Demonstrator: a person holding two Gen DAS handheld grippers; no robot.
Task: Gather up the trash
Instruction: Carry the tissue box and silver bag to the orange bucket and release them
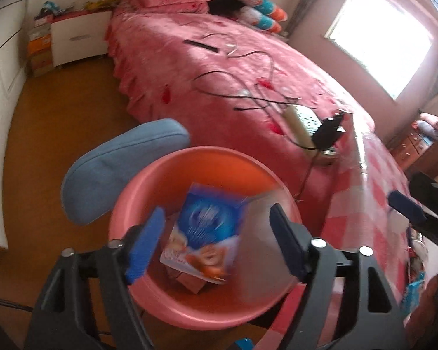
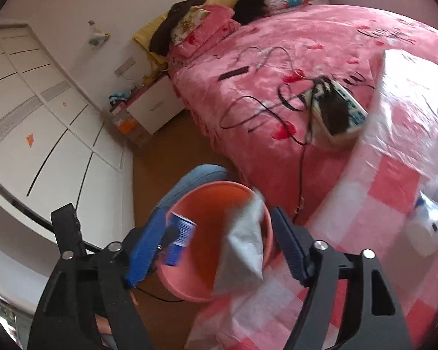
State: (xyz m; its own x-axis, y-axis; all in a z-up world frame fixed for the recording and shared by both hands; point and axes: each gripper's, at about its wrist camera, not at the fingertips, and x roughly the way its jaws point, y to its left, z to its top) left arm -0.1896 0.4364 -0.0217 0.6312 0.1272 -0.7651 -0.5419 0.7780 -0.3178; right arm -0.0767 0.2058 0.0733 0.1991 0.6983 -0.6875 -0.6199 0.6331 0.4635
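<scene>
A blue cushion [image 1: 122, 172] is lying on the floor to the left of the pink bin [image 1: 160, 180], and the left gripper [image 1: 213, 245] is hanging over the bin with its fingers [image 1: 144, 248] spread wide, nothing pressed between them, while a blue packet [image 1: 204, 227] is lying inside. Further right, the right gripper [image 2: 216, 248] is also standing wide, a silver wrapper [image 2: 245, 245] loose between its fingers at the bin's rim, beside the checked surface [image 2: 379, 180] and the bed [image 2: 292, 58].
</scene>
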